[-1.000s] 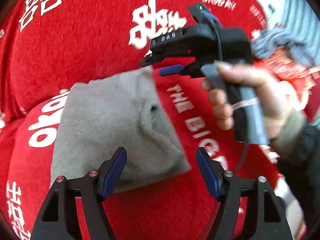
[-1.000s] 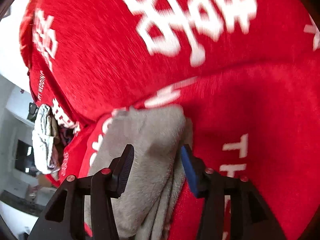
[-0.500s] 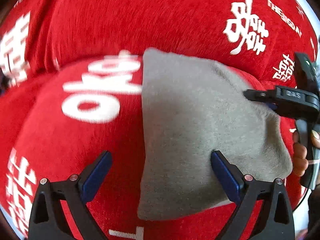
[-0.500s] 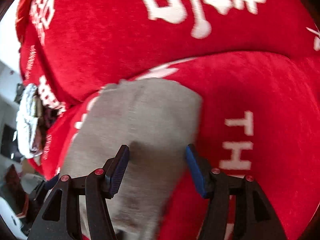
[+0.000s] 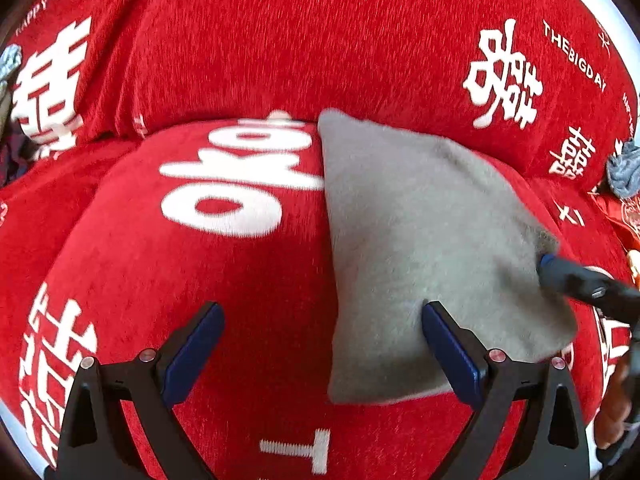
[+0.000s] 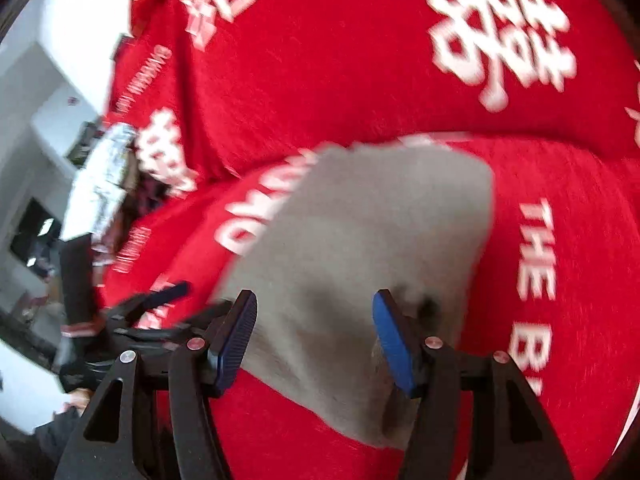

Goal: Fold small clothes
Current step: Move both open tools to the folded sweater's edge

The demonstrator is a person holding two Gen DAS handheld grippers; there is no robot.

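The grey cloth [image 5: 420,248] lies folded flat on the red printed blanket [image 5: 248,60]. Left gripper [image 5: 320,344] hovers spread wide, empty; right gripper [image 6: 314,334] also spread over it. Looks soft, light and floppy: best pinched at an edge or corner.

A: Support surface? A red plush cover [image 5: 248,60] printed with white characters and lettering.
B: Directly on it: a folded grey cloth [image 5: 420,240], lying flat. Far right, a crumpled grey item [image 5: 624,168], possibly another garment.
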